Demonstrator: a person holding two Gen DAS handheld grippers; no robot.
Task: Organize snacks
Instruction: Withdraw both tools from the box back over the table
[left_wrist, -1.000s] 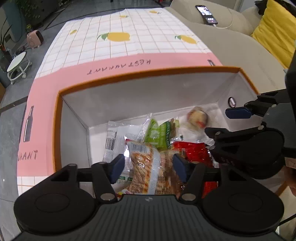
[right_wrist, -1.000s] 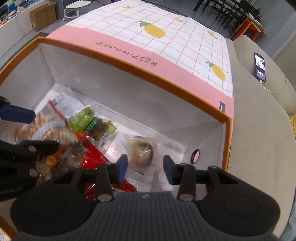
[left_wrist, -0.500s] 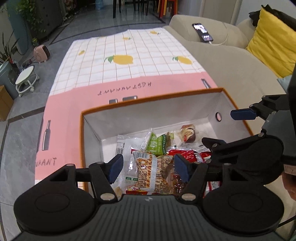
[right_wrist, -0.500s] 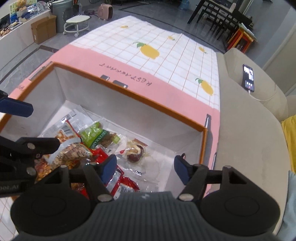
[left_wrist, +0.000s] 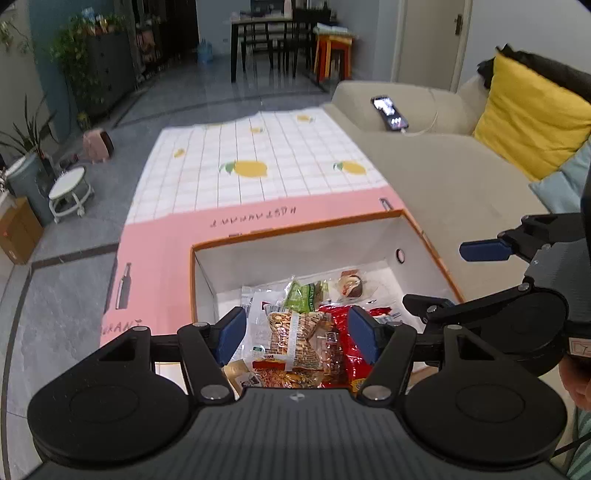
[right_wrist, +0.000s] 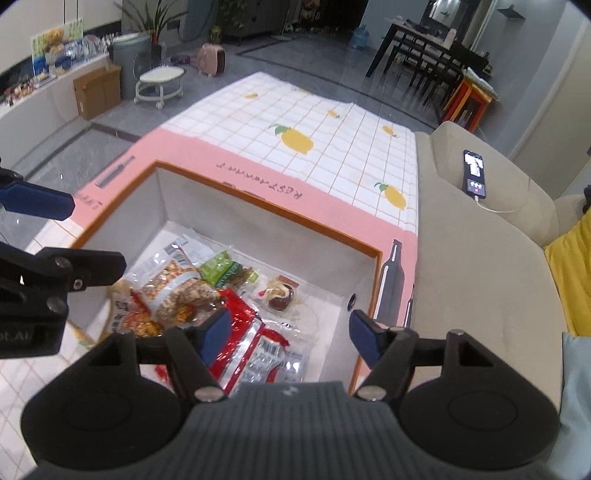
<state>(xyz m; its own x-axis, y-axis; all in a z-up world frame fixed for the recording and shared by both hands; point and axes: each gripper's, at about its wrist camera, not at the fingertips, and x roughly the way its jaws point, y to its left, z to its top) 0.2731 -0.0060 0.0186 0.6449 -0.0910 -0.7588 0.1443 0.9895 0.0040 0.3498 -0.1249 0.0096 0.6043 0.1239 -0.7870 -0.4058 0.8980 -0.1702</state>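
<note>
Both grippers, raised higher above the orange-rimmed storage box (left_wrist: 295, 225) than one second ago. The left gripper (left_wrist: 297, 334) has its jaws wide apart and empty, as before. The right gripper (right_wrist: 290, 332) has spread its jaws wider than a second ago and holds nothing. The snacks lie inside the box: a brown-patterned packet (left_wrist: 295, 343), a green packet (right_wrist: 221, 273), a red packet (right_wrist: 243, 332) and a wrapped round sweet (right_wrist: 279, 295). The box rests on the lemon-print cloth (right_wrist: 332, 140), beside the beige sofa (left_wrist: 443, 184).
</note>
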